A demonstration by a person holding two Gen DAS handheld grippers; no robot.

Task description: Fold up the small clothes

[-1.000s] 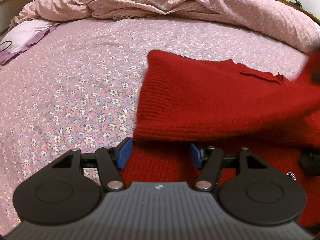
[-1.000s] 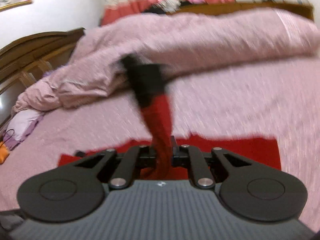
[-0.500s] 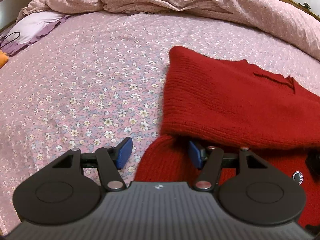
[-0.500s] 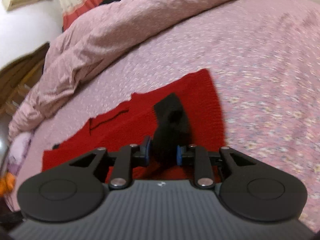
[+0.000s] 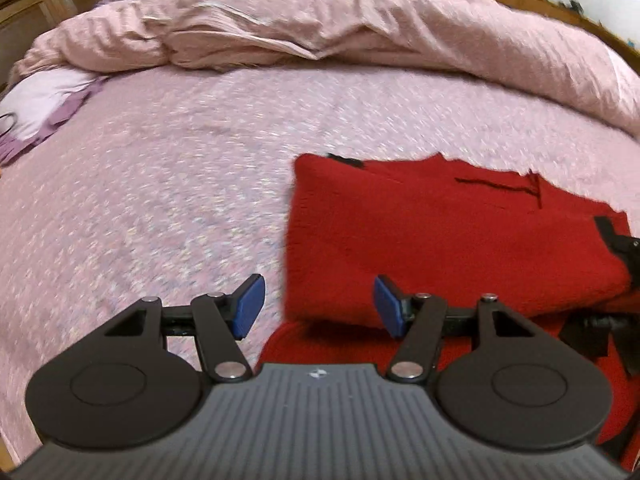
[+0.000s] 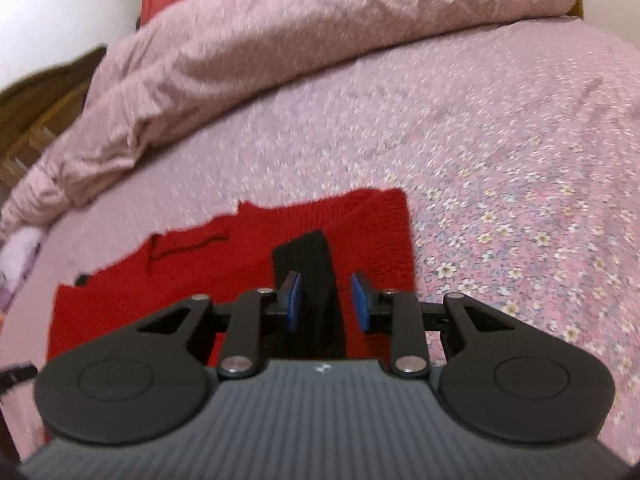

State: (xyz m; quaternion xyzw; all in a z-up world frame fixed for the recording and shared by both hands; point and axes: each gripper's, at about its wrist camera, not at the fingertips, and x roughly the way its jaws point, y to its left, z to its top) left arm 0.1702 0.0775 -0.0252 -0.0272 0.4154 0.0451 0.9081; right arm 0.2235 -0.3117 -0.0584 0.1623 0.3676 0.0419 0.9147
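In the right wrist view, the right gripper (image 6: 326, 304) sits at 6 o'clock with its jaws opening; the black ribbed cuff (image 6: 306, 264) of the garment lies between the blue pads (image 6: 294, 304), which no longer press on it. Just beyond, toward 10 o'clock, the red knitted sweater (image 6: 192, 264) lies folded flat on the bed's pink floral sheet (image 6: 500, 168). In the left wrist view, the left gripper (image 5: 316, 304) hangs at 6 o'clock with jaws standing wide apart and gripping nothing, above the folded sweater's left edge (image 5: 440, 240), which spreads toward 3 o'clock. At 12 o'clock, well apart from the sweater, a rumpled pale pink duvet (image 5: 320, 16) is heaped along the bed's far side.
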